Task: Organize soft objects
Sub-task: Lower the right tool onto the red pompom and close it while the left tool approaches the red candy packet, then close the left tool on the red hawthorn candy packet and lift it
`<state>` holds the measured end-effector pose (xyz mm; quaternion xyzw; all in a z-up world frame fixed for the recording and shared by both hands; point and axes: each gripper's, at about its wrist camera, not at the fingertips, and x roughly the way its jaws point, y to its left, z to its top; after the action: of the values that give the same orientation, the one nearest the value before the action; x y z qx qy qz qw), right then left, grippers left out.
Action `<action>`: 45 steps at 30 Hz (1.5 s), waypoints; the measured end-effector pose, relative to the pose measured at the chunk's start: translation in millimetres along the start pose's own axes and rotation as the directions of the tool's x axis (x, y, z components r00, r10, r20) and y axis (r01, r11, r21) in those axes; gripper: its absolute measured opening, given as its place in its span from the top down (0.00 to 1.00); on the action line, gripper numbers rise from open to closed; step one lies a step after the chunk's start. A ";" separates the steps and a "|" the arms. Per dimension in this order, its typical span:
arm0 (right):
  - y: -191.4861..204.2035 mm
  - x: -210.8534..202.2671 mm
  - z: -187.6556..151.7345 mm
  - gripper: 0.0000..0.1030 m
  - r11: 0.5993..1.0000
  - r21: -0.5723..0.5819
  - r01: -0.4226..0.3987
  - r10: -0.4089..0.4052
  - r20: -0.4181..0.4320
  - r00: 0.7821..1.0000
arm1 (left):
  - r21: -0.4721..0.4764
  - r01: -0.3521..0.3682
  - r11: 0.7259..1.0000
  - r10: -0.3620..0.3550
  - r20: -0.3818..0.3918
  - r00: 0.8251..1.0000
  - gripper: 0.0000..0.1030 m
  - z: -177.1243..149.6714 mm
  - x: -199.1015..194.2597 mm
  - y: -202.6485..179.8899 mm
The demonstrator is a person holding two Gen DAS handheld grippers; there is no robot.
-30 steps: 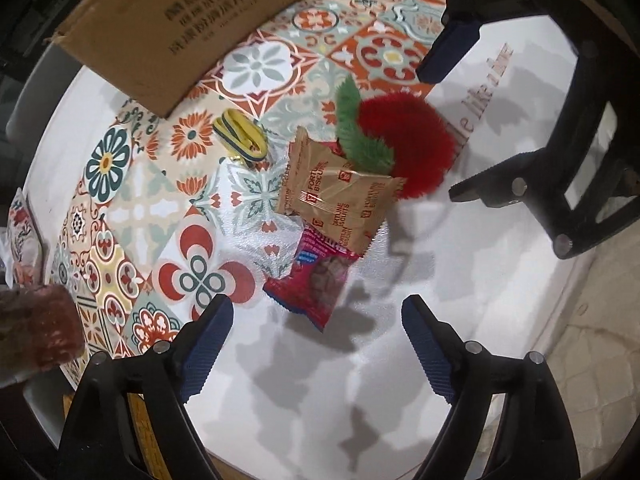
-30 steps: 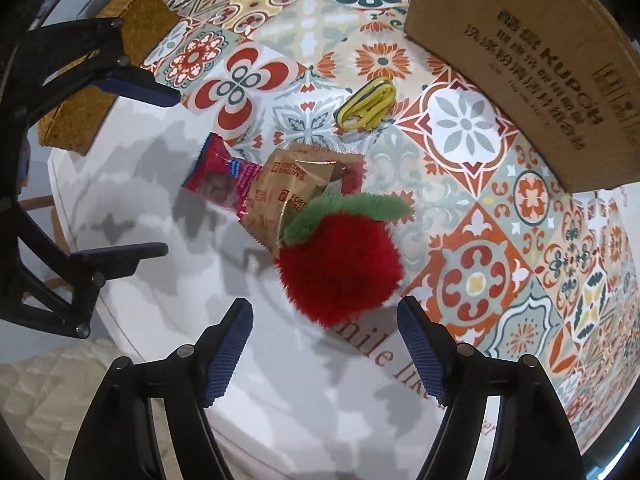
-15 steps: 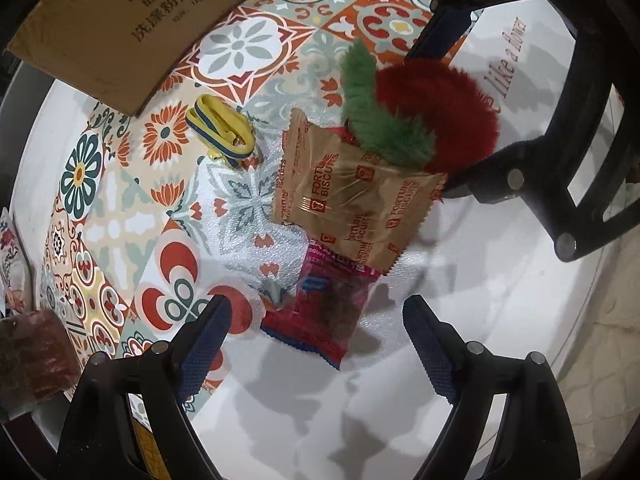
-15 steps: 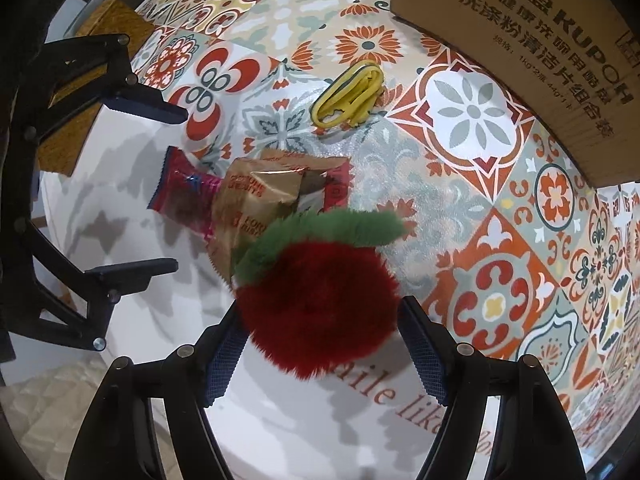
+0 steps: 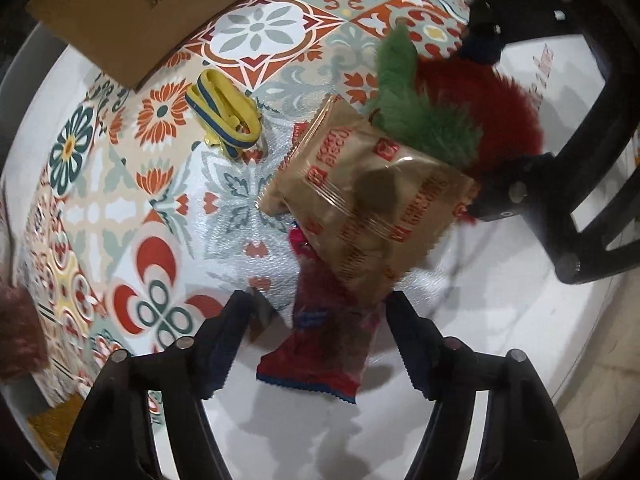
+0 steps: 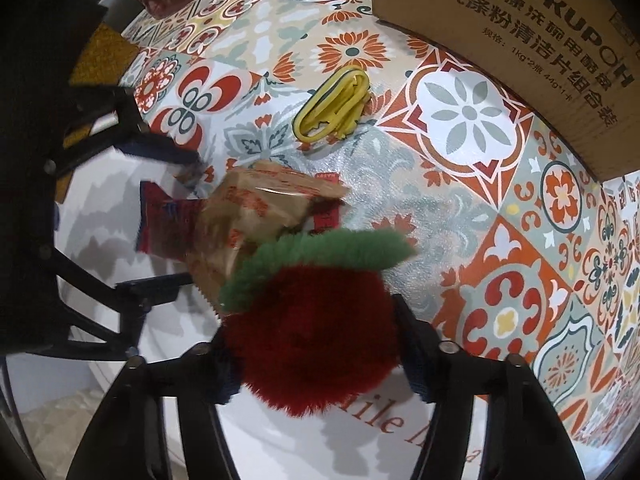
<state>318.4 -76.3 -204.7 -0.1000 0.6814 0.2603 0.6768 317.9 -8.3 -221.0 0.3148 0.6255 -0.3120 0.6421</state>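
A red plush apple with a green leaf (image 6: 316,332) lies on the table between the open fingers of my right gripper (image 6: 316,348); it also shows in the left wrist view (image 5: 496,116). A brown biscuit packet (image 5: 368,204) leans on the plush and overlaps a red snack packet (image 5: 328,344). My left gripper (image 5: 320,332) is open with its fingers on either side of the red packet. The brown packet (image 6: 248,220) and red packet (image 6: 160,220) also show in the right wrist view.
A yellow and blue folded band (image 5: 224,116) lies on the patterned tablecloth (image 5: 96,208); it also shows in the right wrist view (image 6: 336,108). A cardboard box (image 6: 540,40) stands at the back. A brown woven item (image 6: 104,60) sits at the table's left edge.
Both grippers moved forward. The right fingers now flank the plush apple and the left fingers flank the red packet. Both stay open.
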 end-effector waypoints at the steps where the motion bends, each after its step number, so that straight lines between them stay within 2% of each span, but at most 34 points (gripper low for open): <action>1: 0.2 0.6 -0.5 0.48 1.000 0.003 -0.002 0.002 0.001 1.000 | -0.015 0.011 1.000 -0.011 0.010 1.000 0.39 -1.8 0.1 1.1; 3: -0.3 1.3 -2.3 0.54 1.000 0.021 -0.018 0.018 0.012 1.000 | -0.046 0.017 0.999 -0.016 0.029 0.999 0.45 -6.6 0.3 6.1; 5: 1.1 2.3 -6.2 0.57 0.998 0.045 -0.033 0.032 0.025 0.999 | -0.088 0.019 0.996 -0.014 0.053 0.998 0.57 -14.4 -4.2 11.6; 7: 2.1 0.1 -11.6 0.59 0.997 0.068 -0.043 0.040 0.040 0.998 | -0.146 0.021 0.989 -0.011 0.072 0.997 0.61 -21.5 -4.3 18.0; 12: -2.1 -4.5 -21.5 0.61 0.991 0.119 -0.058 0.049 0.081 0.995 | -0.268 0.061 0.961 -0.031 0.116 0.993 0.62 -40.2 -4.6 27.4; 18: -1.3 -17.1 -33.0 0.61 0.989 0.143 -0.049 0.029 0.139 0.990 | -0.391 0.111 0.914 -0.046 0.172 0.984 0.62 -67.7 -3.9 21.9; 24: -2.7 -27.6 -43.1 0.61 0.982 0.183 -0.054 0.020 0.184 0.983 | -0.470 0.178 0.865 -0.073 0.232 0.970 0.62 -94.3 -15.2 9.1; 29: -0.3 -40.8 -55.4 0.61 0.979 0.201 -0.045 -0.003 0.232 0.973 | -0.500 0.201 0.842 -0.074 0.263 0.962 0.63 -103.4 -34.1 0.3; 32: 0.8 -51.2 -62.3 0.61 0.978 0.208 -0.032 -0.024 0.260 0.965 | -0.518 0.195 0.833 -0.048 0.284 0.958 0.63 -112.7 -49.5 -6.4; 33: 1.0 -54.4 -64.4 0.61 0.977 0.212 -0.031 -0.028 0.269 0.963 | -0.522 0.198 0.830 -0.046 0.290 0.956 0.63 -104.8 -57.8 -14.1; 36: 0.2 -63.1 -69.7 0.61 0.972 0.232 -0.040 -0.032 0.297 0.954 | -0.530 0.218 0.819 -0.041 0.325 0.945 0.63 -107.9 -70.2 -18.1; 38: -0.7 -68.9 -73.8 0.61 0.968 0.245 -0.051 -0.029 0.314 0.949 | -0.533 0.215 0.818 -0.030 0.335 0.942 0.63 -92.9 -72.0 -22.1; 45: -4.3 -82.8 -84.2 0.61 0.961 0.271 -0.059 -0.041 0.348 0.937 | -0.547 0.224 0.806 -0.006 0.372 0.928 0.63 -79.9 -80.6 -27.2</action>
<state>252.5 -139.1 -129.4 0.0468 0.5801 0.1793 0.7932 246.0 39.2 -142.3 0.0035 0.5834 -0.1963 0.7881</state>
